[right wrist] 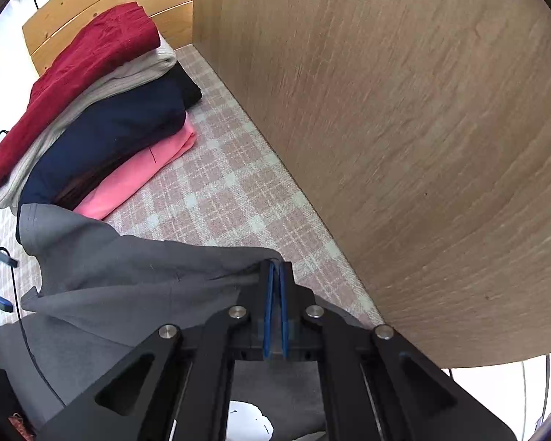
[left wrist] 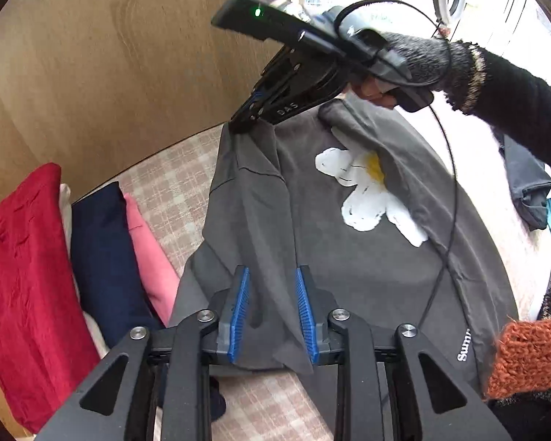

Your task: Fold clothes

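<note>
Several garments look finished: a stack of folded clothes, red on top, then pale grey, navy and pink, sits on the checked cloth well ahead and to the left of the right gripper; the grey T-shirt with the white flower print is the piece in hand, and it seems only part-way through, one side flap turned inward over the body and the rest not yet folded; a dark heap of clothes off to the right of the left gripper probably awaits its turn, though the fisheye edge makes that hard to judge.

The right gripper is pinched closed on a far edge of the shirt, near the wooden panel, the fabric trailing back and to its left; the left gripper stands parted, its blue pads on either side of a fold of the shirt's near edge, the cloth lying between them but not clamped; the shirt spreads ahead of the left gripper and beneath the right one, flat on the checked cloth.
</note>
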